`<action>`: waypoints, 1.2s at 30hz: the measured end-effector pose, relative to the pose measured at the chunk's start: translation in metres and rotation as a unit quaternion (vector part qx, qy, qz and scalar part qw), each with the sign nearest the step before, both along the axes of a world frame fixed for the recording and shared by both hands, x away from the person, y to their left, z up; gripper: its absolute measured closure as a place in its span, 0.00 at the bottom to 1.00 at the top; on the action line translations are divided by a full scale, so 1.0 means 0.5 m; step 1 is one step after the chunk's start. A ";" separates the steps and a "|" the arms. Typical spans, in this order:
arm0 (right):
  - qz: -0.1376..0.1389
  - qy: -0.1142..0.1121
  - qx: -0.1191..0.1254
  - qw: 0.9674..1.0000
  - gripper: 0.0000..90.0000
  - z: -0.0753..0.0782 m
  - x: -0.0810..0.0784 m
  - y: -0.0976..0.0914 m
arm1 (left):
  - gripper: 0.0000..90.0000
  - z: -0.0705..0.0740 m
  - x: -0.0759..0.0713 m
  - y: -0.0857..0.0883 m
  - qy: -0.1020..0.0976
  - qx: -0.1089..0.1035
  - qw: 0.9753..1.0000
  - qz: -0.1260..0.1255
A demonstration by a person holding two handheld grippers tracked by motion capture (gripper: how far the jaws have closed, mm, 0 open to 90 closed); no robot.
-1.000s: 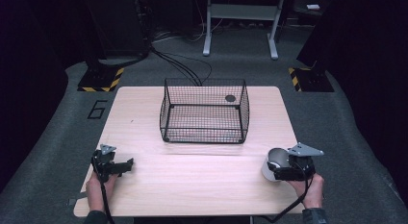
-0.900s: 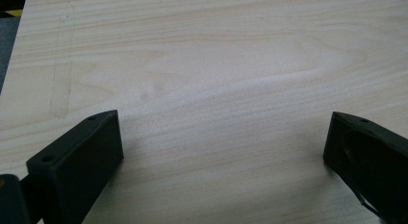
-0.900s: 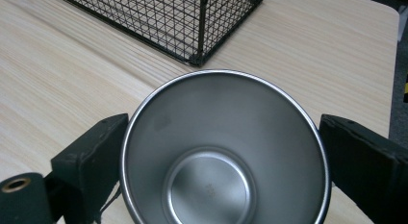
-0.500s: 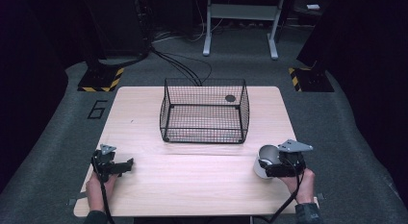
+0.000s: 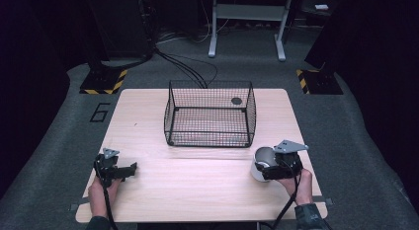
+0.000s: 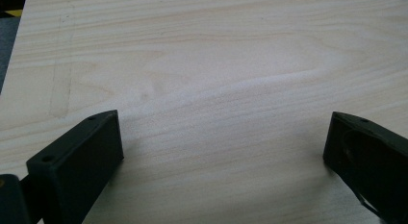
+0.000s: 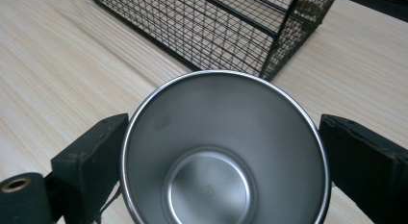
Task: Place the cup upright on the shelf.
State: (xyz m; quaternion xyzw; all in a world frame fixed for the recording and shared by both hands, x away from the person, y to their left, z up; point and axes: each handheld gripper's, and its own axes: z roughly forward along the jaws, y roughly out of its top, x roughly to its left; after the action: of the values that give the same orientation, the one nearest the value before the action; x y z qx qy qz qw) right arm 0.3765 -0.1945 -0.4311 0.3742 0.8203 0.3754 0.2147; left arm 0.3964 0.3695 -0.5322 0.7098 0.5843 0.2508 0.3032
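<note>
Two tools over a pale wooden worktop (image 5: 197, 190), grain running side to side, bare between the hands. Left tool (image 5: 129, 169) at the near left corner, jaws spread wide over plain wood with nothing between them, low above the boards in the left gripper view. Right tool (image 5: 263, 169) at the near right, jaws set on either side of a steel cup (image 5: 262, 161) and pressed to its rim; cup mouth open toward the right gripper view's lens, shiny inside, empty. Black wire basket (image 5: 210, 114) standing mid-worktop toward the far edge, just beyond the cup, apart from it. Small dark round spot (image 5: 236, 100) seen through the basket's far right corner, too small to tell what. Around it all, grey carpeted floor (image 5: 346, 141), a dark room, yellow-and-black striped bases (image 5: 101, 83) left and right, cables (image 5: 185, 67) snaking away, a grey metal stand (image 5: 247, 27) at the back.
</note>
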 end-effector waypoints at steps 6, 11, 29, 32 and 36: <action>0.014 0.002 -0.002 1.000 0.07 0.002 0.007 0.022 | 0.00 0.000 0.000 0.000 0.000 0.000 1.000 0.000; 0.021 0.006 -0.001 1.000 0.07 0.002 0.012 0.040 | 0.00 0.000 0.000 0.000 0.000 0.000 1.000 0.000; 0.063 0.007 -0.005 0.998 0.07 0.008 0.032 0.109 | 0.00 0.000 0.000 0.000 0.000 0.000 1.000 0.000; 0.073 0.006 -0.001 0.997 0.07 0.013 0.037 0.123 | 0.00 0.000 0.000 0.000 0.000 0.000 1.000 0.000; 0.082 0.007 0.003 0.997 0.07 0.018 0.042 0.137 | 0.00 0.000 0.000 0.000 0.000 0.000 1.000 0.000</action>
State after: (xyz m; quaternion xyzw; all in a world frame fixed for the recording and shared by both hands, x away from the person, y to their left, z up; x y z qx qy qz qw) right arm 0.3976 -0.1260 -0.4220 0.3087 0.8488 0.3916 0.1759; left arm 0.3964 0.3695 -0.5322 0.7098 0.5843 0.2507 0.3031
